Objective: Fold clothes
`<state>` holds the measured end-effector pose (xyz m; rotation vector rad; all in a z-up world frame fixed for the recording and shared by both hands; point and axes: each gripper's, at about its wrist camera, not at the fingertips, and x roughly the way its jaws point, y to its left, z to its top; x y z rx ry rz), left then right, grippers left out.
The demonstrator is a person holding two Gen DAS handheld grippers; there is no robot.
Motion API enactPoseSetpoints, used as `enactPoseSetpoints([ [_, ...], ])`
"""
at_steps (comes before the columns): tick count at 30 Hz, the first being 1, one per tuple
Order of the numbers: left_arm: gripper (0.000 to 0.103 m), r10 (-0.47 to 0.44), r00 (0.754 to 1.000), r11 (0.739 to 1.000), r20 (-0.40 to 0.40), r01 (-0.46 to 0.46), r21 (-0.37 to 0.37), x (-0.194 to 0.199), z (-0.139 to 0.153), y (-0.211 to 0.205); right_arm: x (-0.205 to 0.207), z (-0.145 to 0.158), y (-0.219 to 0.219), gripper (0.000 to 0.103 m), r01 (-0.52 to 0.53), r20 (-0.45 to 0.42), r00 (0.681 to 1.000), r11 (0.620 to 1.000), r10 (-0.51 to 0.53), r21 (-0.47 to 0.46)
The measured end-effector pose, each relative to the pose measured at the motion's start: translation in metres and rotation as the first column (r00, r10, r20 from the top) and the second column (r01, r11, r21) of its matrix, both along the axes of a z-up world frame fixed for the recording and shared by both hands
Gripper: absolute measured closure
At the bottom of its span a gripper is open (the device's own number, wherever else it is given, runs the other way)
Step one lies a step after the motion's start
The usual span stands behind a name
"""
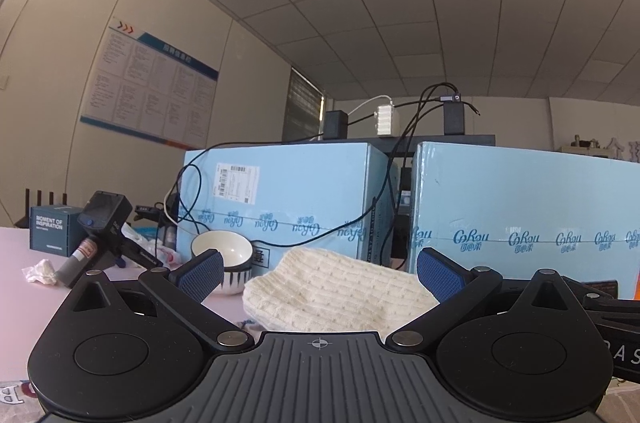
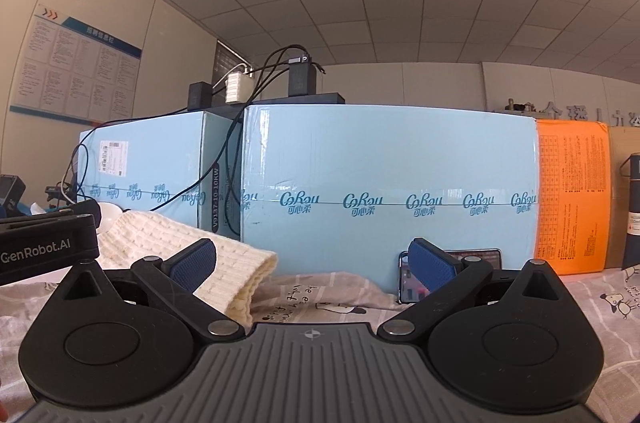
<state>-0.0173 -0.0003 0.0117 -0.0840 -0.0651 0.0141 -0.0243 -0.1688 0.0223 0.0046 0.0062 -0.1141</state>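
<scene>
Left tool (image 1: 320, 273): its blue-padded jaws are standing wide apart, gripping nothing, and it is pointing low across the desk (image 1: 16, 255).
Right tool (image 2: 312, 263): its jaws are likewise spread wide and holding nothing; it is sitting low over a grey printed cloth (image 2: 600, 303).
Garment: a cream knit sweater (image 1: 336, 293) is lying bunched on the surface, directly ahead of the left tool and framed between its two pads without touching either, as far as the view shows.
From the right wrist: the same cream knit sweater (image 2: 180, 243) is lying ahead and to the left, its ribbed edge hanging partly behind the left-hand pad.
Long axis: the knit seems to be running across both views, left to right, not away from the tools.
Nearer hand: the left one, judging by how squarely the sweater is sitting before it.
Behind: a striped bowl (image 1: 222, 259) and pale blue cartons (image 2: 388, 199) are standing close past the sweater.
Coming move: probably each tool is taking one end of the near edge.
</scene>
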Motion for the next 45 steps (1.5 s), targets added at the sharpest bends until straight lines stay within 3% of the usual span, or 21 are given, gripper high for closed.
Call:
enactPoseSetpoints([
  [7, 0.000, -0.061, 0.998, 0.998, 0.007, 0.061, 0.018, -0.002, -0.003, -0.002, -0.006, 0.001, -0.004, 0.000, 0.056, 0.028, 0.998, 0.998, -0.056, -0.001],
  [12, 0.000, -0.133, 0.991, 0.991, -0.031, 0.133, -0.003, 0.003, -0.006, 0.001, -0.011, 0.000, -0.010, 0.000, 0.094, 0.064, 0.993, 0.996, -0.094, 0.004],
  [15, 0.000, -0.131, 0.990, 0.991, -0.045, 0.132, 0.002, 0.004, -0.009, -0.001, -0.011, -0.001, -0.010, 0.000, 0.113, 0.070, 0.991, 0.994, -0.112, -0.005],
  [20, 0.000, -0.112, 0.992, 0.994, -0.053, 0.111, -0.011, 0.004, -0.011, 0.001, 0.003, 0.000, -0.008, 0.000, 0.131, 0.002, 0.991, 0.990, -0.131, -0.048],
  [23, 0.000, -0.103, 0.993, 0.994, -0.054, 0.100, -0.040, 0.004, -0.012, 0.007, -0.006, 0.000, -0.002, 0.000, 0.137, 0.026, 0.990, 0.990, -0.136, -0.035],
  [30, 0.000, -0.087, 0.996, 0.994, 0.012, 0.087, -0.072, -0.005, -0.012, 0.015, -0.019, -0.002, -0.010, 0.000, 0.148, 0.034, 0.988, 0.989, -0.148, 0.017],
  [35, 0.000, -0.152, 0.986, 0.985, 0.074, 0.157, -0.072, -0.013, -0.011, 0.017, -0.029, 0.000, -0.013, 0.000, 0.151, 0.065, 0.986, 0.988, -0.152, 0.019],
  [45, 0.000, -0.280, 0.951, 0.960, 0.135, 0.280, 0.015, -0.024, -0.001, -0.003, -0.074, 0.010, -0.033, 0.000, 0.180, 0.117, 0.975, 0.980, -0.190, 0.089],
])
